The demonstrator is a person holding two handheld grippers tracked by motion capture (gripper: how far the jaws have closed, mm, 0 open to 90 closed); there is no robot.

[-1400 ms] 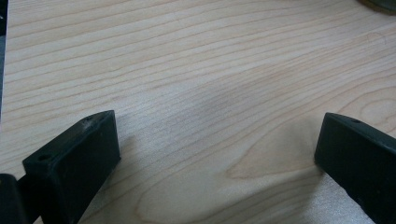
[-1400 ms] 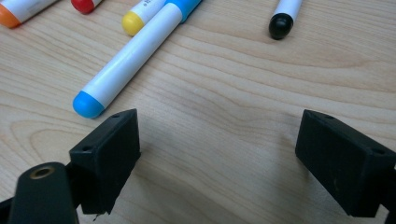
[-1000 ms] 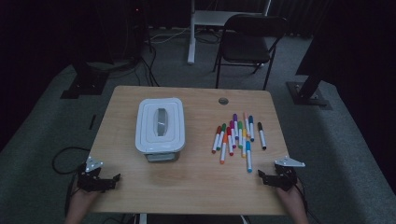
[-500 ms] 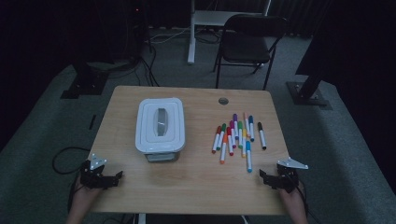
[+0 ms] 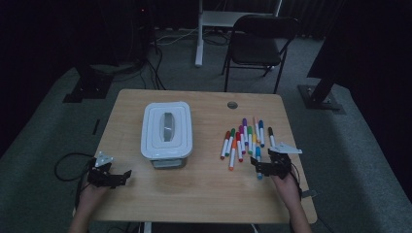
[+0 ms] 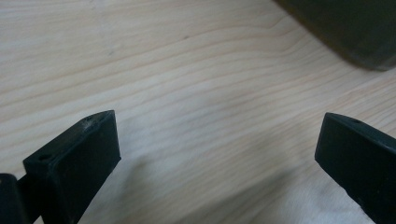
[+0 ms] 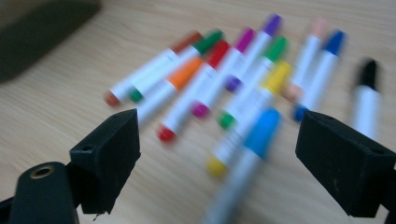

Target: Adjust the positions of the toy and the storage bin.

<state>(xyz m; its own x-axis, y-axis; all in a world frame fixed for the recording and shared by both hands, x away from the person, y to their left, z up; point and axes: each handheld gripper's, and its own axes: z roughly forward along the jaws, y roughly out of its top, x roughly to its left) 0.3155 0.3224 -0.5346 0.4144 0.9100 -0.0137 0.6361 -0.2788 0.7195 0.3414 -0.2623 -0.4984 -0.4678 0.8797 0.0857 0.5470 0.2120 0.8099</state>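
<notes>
Markers (image 5: 245,140) are spread in a loose fan on the wooden table (image 5: 204,194), well to the right of the white lidded box (image 5: 166,130), and against the picture of half a second ago one thing is altered: the right gripper (image 5: 265,167) has been carried forward from the table's near right corner and is now placed at the near end of the fan. Its jaws are seen spread wide with nothing held, and in the right gripper view the light-blue marker (image 7: 252,144) is framed between them, pointing up out of the near end of the pile. That view is blurred, so whether a jaw touches the marker cannot be told.

The left gripper (image 5: 109,175) is found near the table's near left edge, well apart from the box; a slight drift toward the box is suggested by the earlier pictures, little more. Its jaws are likewise parted and empty over bare wood in the left gripper view.

The box lid is seen in place, and every marker lies outside the box. The advance of the right gripper is judged to mark the opening of a first pick, with the light-blue marker the likely target; nothing of the sorting is yet accomplished.
</notes>
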